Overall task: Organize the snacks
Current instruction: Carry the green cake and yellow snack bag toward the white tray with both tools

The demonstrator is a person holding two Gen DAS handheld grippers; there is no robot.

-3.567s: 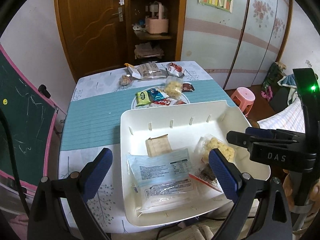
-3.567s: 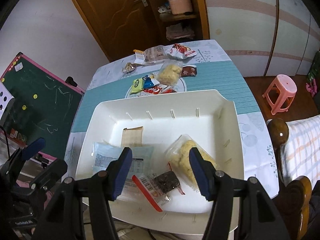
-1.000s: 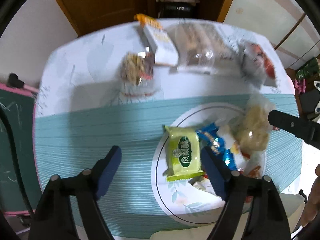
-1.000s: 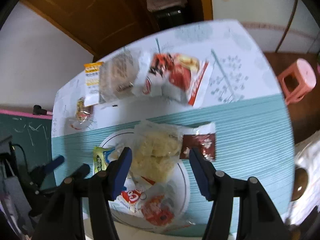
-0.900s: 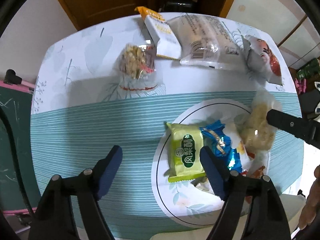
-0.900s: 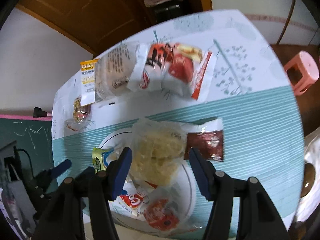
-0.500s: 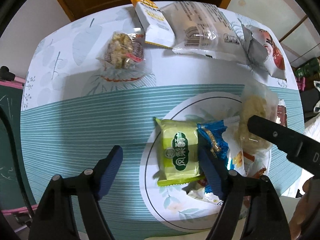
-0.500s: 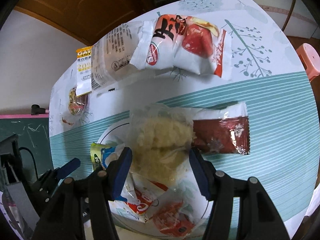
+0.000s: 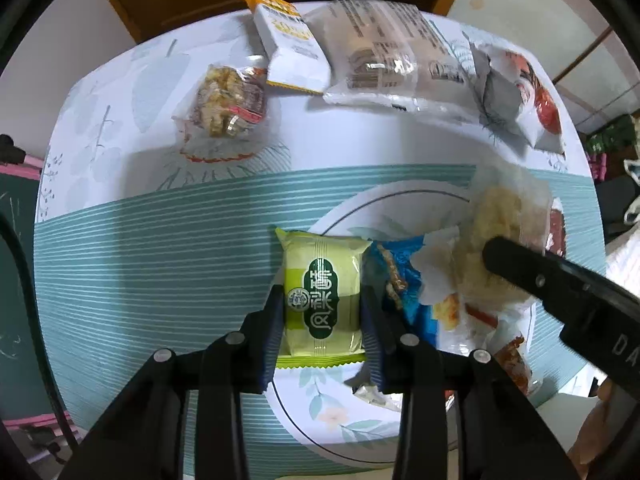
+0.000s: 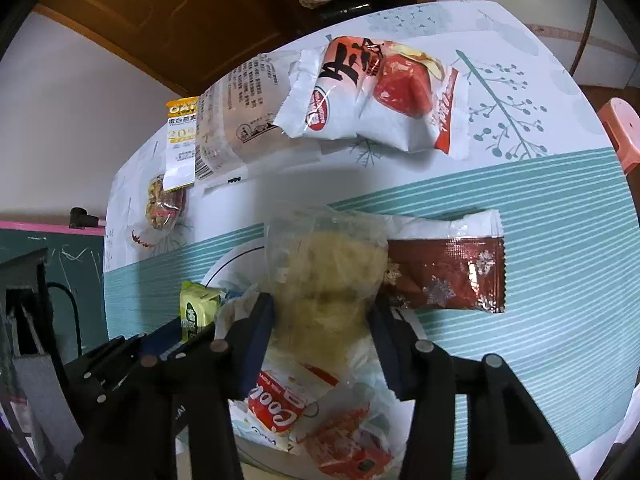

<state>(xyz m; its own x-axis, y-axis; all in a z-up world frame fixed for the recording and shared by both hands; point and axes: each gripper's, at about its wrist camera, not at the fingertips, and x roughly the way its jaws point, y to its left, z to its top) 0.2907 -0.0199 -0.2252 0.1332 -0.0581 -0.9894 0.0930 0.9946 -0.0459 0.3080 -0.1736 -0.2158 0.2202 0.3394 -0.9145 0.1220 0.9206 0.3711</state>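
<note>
Your left tongs [image 9: 322, 312] have just closed across the green packet's [image 9: 322, 300] short axis, right tongs [image 10: 322, 334] closing on the clear puff bag [image 10: 328, 276].

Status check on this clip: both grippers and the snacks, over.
Left gripper just closed onto green wrapped pastry packet. Right gripper just closed on clear bag of pale crisps. No obstruction seen.

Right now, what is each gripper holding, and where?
Left gripper: green foil snack packet, by its long sides. Right gripper: clear bag of pale puffed snack, across its near end.
</note>
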